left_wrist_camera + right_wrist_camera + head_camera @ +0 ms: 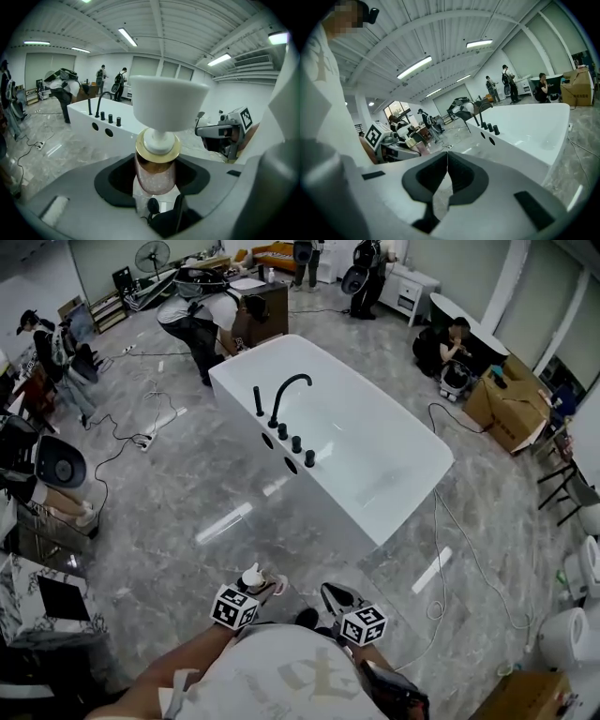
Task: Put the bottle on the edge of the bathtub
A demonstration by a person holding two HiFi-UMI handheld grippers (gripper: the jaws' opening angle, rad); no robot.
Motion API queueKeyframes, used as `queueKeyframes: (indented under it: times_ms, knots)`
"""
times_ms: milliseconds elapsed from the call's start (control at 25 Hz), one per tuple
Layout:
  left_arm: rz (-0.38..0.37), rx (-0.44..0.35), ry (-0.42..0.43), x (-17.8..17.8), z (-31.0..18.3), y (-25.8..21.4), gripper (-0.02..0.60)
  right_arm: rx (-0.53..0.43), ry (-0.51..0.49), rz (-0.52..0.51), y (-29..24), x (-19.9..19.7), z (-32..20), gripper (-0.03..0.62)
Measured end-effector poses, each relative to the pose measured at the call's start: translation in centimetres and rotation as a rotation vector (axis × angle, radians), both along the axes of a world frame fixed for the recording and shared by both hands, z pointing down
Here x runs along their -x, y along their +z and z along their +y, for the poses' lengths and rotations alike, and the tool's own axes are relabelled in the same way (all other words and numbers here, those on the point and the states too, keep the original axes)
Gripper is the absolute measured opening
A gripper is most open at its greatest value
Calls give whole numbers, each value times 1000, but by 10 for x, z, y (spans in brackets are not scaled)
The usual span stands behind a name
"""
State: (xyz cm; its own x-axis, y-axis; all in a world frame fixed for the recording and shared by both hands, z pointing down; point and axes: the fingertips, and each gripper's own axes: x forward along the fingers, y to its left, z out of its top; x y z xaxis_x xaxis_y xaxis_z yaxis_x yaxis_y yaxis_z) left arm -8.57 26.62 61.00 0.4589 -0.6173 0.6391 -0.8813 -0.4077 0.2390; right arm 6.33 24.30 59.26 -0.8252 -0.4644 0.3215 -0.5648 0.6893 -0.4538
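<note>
Bottle: clear amber-tinted pump bottle (154,176) with a gold collar and white head, held upright at the head view's lower centre.
Left grip: left gripper (258,585) jaws are clamped on the bottle's body.
Right grip: right gripper (446,164) jaws are pressed together, with nothing between them.
Progress: bottle in hand; the approach and set-down on the rim are judged left.
Tub: white freestanding bathtub (328,512), mid-frame, well apart from the bottle; nothing is seen inside.
Fill: bottle level cannot be told.

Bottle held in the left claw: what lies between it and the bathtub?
Only bare grey floor, with pale streaks of reflected light, lies between the bottle and the bathtub; the head view shows it.
</note>
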Motion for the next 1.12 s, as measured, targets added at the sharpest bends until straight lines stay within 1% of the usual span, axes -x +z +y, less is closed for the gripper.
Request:
queueKeyframes:
  times_ms: [120, 200, 360, 520, 760, 1120]
  knots:
    - [4, -2, -19, 14, 19, 4, 215, -23, -16, 5, -3, 11, 12, 6]
    - [6, -17, -29, 20, 26, 1, 215, -38, -25, 12, -6, 17, 17, 6]
    - [4, -54, -48, 30, 35, -6, 215, -67, -53, 25, -11, 28, 30, 6]
    - [7, -73, -61, 33, 39, -8, 215, -69, -56, 47, -6, 29, 37, 6]
    - [14, -85, -50, 31, 39, -10, 215, -64, -42, 65, 0, 26, 31, 6]
    - [24, -82, -78, 39, 29, -10, 215, -50, -41, 79, 2, 32, 18, 6]
